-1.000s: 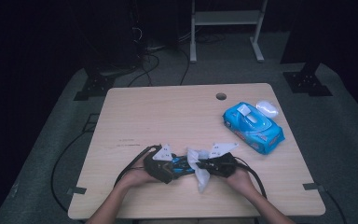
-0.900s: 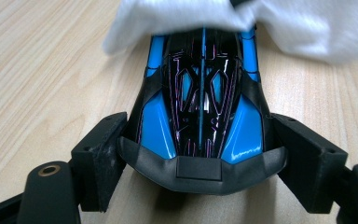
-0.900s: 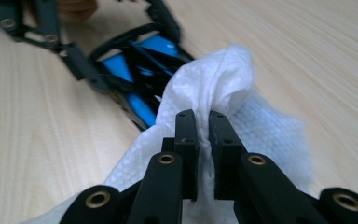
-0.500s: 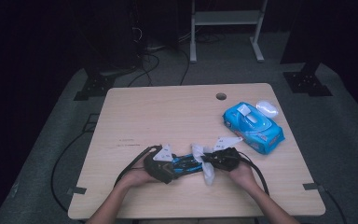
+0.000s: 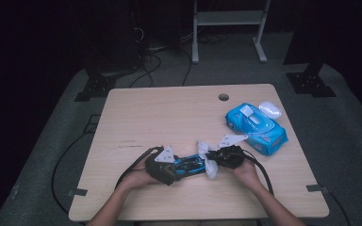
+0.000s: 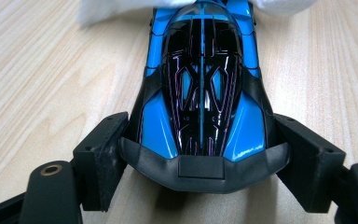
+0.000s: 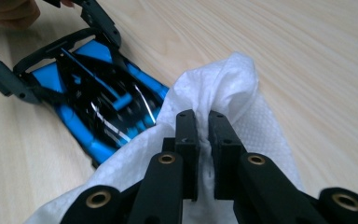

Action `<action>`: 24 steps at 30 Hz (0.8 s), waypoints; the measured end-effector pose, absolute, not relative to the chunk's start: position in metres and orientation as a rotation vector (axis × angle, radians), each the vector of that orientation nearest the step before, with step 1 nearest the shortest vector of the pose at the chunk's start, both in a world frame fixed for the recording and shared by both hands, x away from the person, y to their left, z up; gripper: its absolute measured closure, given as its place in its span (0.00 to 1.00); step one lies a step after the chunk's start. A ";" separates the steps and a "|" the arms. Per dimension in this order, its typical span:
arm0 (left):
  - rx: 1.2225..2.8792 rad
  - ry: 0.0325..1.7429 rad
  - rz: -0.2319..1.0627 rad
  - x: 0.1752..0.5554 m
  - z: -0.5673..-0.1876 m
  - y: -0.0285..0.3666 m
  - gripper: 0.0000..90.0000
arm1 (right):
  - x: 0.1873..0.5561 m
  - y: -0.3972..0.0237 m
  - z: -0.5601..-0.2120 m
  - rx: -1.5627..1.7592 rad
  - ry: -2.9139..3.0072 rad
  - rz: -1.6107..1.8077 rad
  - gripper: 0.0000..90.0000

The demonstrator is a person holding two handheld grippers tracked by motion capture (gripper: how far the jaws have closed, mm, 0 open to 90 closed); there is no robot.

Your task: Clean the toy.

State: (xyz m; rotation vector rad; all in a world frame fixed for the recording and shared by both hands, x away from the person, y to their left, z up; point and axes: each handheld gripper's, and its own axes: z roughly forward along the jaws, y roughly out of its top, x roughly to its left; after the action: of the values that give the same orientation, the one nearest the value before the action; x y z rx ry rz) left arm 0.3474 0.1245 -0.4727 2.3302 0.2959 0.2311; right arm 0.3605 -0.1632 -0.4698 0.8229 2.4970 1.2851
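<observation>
A blue and black toy car lies on the wooden table near its front edge. My left gripper is shut on one end of it; in the left gripper view the jaws press both sides of the car at the black bumper. My right gripper is shut on a white wipe that rests on the car's other end. In the right gripper view the jaws pinch a fold of the wipe, which drapes over the car. The wipe shows at the top edge.
A blue pack of wipes lies at the table's right, with a white lid-like piece behind it. A cable hole sits near the far edge. Cables trail from both grippers off the front.
My right gripper has slid a little to the right and away with the wipe along the car. The left gripper and the car have kept still.
</observation>
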 end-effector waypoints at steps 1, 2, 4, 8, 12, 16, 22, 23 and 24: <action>2.330 0.296 0.231 0.347 -0.473 0.124 0.26 | 0.360 -0.163 -0.470 0.823 2.497 1.285 0.92; 2.329 0.299 0.233 0.347 -0.473 0.124 0.26 | 0.359 -0.170 -0.470 0.832 2.504 1.263 0.92; 2.331 0.298 0.236 0.347 -0.473 0.124 0.26 | 0.359 -0.174 -0.470 0.843 2.510 1.251 0.92; 2.328 0.303 0.232 0.347 -0.473 0.124 0.26 | 0.359 -0.170 -0.469 0.846 2.511 1.287 0.93; 2.331 0.300 0.235 0.347 -0.473 0.124 0.26 | 0.352 -0.157 -0.468 0.776 2.535 1.307 0.93; 2.333 0.296 0.240 0.347 -0.473 0.124 0.26 | 0.347 -0.166 -0.469 0.779 2.540 1.272 0.93; 2.341 0.300 0.247 0.347 -0.473 0.124 0.26 | 0.334 -0.169 -0.468 0.773 2.538 1.285 0.93; 2.341 0.299 0.247 0.347 -0.473 0.125 0.26 | 0.333 -0.166 -0.466 0.750 2.541 1.273 0.93; 2.338 0.302 0.245 0.347 -0.473 0.124 0.26 | 0.332 -0.164 -0.465 0.739 2.546 1.284 0.93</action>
State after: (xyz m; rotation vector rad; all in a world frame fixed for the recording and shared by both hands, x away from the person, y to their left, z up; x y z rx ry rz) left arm 0.3471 0.1245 -0.4731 2.3382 0.3021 0.2449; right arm 0.3320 -0.1641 -0.4648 0.7392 2.5457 1.2839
